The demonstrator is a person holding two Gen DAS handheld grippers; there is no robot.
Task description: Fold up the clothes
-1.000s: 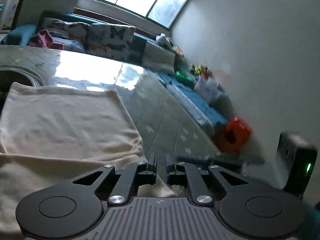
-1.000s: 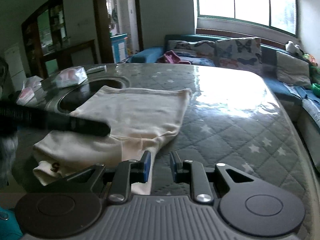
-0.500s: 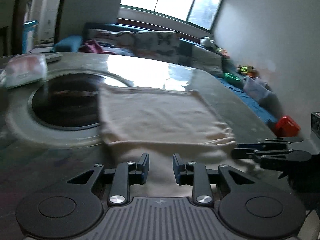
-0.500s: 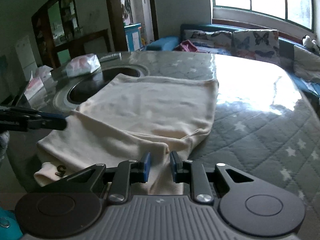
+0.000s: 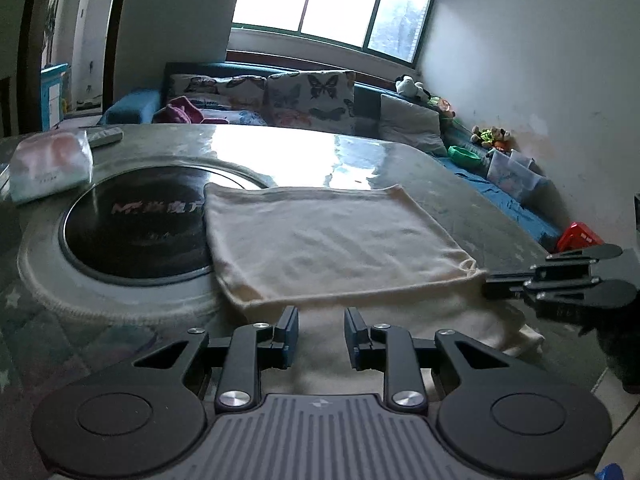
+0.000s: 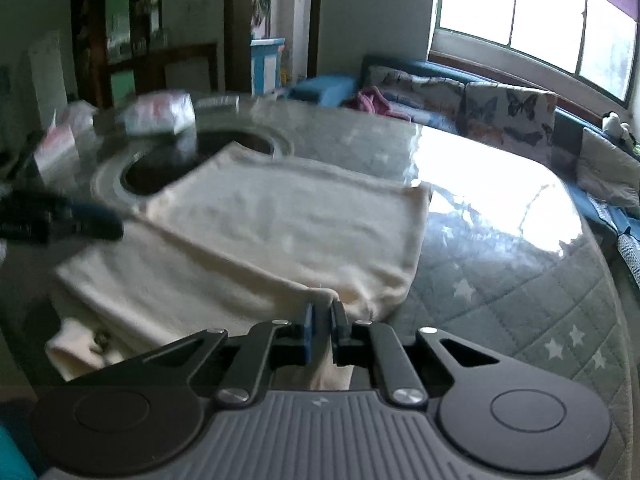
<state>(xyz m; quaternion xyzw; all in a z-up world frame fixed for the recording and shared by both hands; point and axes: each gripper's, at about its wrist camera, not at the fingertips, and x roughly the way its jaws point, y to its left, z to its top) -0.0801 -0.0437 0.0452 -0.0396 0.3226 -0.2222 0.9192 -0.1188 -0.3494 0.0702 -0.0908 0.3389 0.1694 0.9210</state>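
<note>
A cream garment lies on the table with its upper half folded over the lower layer. My left gripper is open just above the lower layer at the near edge, holding nothing. In the right wrist view the garment spreads ahead, and my right gripper is shut on the fold's near right corner, with cloth showing between its fingers. The left wrist view shows the right gripper from the side, its tips at that same corner. At the left of the right wrist view, the left gripper is blurred.
A round black inset sits in the table left of the garment. A tissue pack and a remote lie beyond it. The grey star-quilted table cover extends right. A sofa with butterfly cushions runs behind.
My left gripper swung round to face the garment from its near edge and opened wider. My right gripper moved forward and shut on the fold's corner.
</note>
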